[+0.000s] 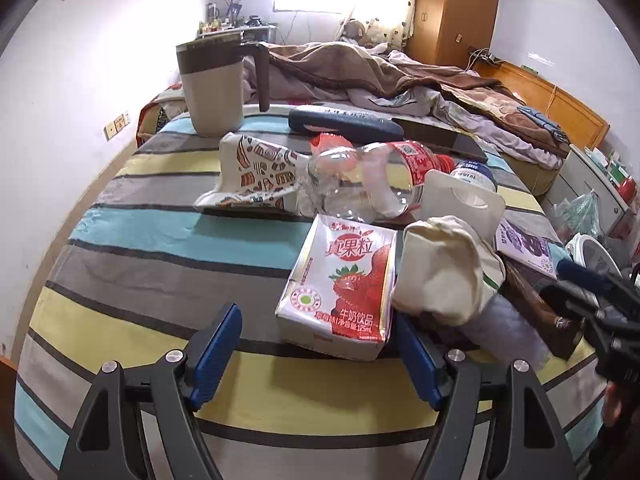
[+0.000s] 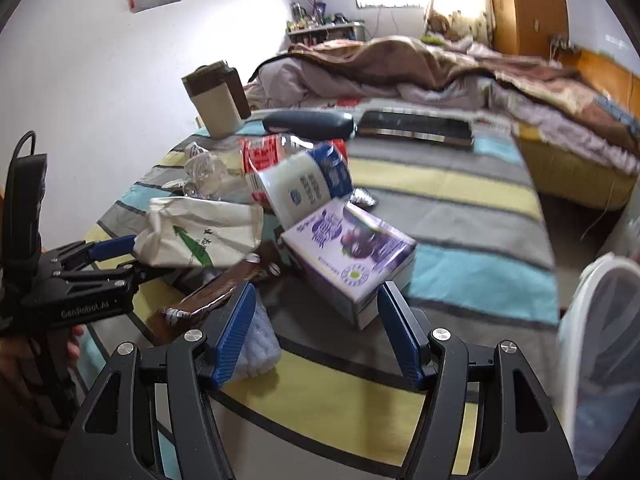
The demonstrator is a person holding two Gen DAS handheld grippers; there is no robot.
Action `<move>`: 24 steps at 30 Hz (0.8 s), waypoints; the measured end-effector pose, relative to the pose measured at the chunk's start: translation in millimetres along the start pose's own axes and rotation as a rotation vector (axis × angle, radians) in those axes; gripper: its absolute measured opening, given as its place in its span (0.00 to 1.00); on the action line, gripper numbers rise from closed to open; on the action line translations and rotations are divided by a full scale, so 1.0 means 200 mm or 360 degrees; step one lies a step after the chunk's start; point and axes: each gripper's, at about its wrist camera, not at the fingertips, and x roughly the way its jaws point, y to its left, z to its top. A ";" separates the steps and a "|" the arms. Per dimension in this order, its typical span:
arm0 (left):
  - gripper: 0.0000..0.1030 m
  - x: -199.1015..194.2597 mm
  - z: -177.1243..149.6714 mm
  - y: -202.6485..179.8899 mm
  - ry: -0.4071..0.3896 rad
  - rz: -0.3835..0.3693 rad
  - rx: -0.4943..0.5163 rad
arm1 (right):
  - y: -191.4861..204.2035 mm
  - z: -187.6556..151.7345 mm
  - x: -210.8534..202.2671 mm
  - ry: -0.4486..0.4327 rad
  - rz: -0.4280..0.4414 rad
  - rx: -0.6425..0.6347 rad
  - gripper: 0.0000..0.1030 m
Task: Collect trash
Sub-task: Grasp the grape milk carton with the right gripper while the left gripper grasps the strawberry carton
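Two grippers hover with jaws released: left gripper (image 1: 320, 344) just near the strawberry milk carton (image 1: 340, 284), right gripper (image 2: 318, 328) at the purple grape carton (image 2: 352, 252), both cartons lying on the striped table (image 1: 160, 272).

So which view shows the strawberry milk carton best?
The left wrist view: the strawberry milk carton lies face up on the striped cloth, print fully readable, just ahead of the open left gripper. In the right wrist view it cannot be made out; the cream bag covers that area.
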 end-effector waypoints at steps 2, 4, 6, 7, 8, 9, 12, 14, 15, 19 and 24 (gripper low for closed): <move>0.74 0.00 0.01 0.00 0.0000 -0.0008 0.0009 | -0.04 0.02 0.00 -0.0043 -0.0106 -0.0012 0.63; 0.74 0.00 0.01 -0.01 0.0003 -0.0009 0.0023 | -0.08 0.05 0.02 -0.0077 -0.0153 -0.0011 0.63; 0.74 0.01 0.01 -0.02 0.0004 0.0004 0.0044 | -0.10 0.09 0.05 -0.0066 -0.0113 -0.0042 0.63; 0.74 0.01 0.01 -0.02 0.0011 0.0003 0.0044 | -0.10 0.10 0.07 -0.0048 -0.0096 -0.0068 0.63; 0.74 0.02 0.01 -0.02 0.0019 0.0000 0.0042 | -0.08 0.12 0.09 -0.0043 -0.0067 -0.0107 0.63; 0.74 0.02 0.01 -0.01 0.0023 0.0002 0.0035 | -0.07 0.12 0.10 -0.0045 -0.0029 -0.0143 0.63; 0.74 0.03 0.02 0.00 0.0036 0.0012 0.0022 | -0.06 0.14 0.15 0.0005 0.0043 -0.0198 0.63; 0.74 0.04 0.02 0.01 0.0037 0.0011 0.0020 | -0.05 0.14 0.18 0.0031 0.0049 -0.0244 0.64; 0.74 0.04 0.03 0.02 0.0036 0.0008 0.0024 | -0.05 0.14 0.18 0.0040 0.0056 -0.0256 0.67; 0.74 0.04 0.04 0.03 0.0038 -0.0005 0.0014 | -0.05 0.13 0.18 0.0081 0.0036 -0.0312 0.67; 0.72 0.06 0.05 0.04 0.0045 -0.0080 -0.0005 | -0.06 0.11 0.24 0.0154 -0.0008 -0.0253 0.67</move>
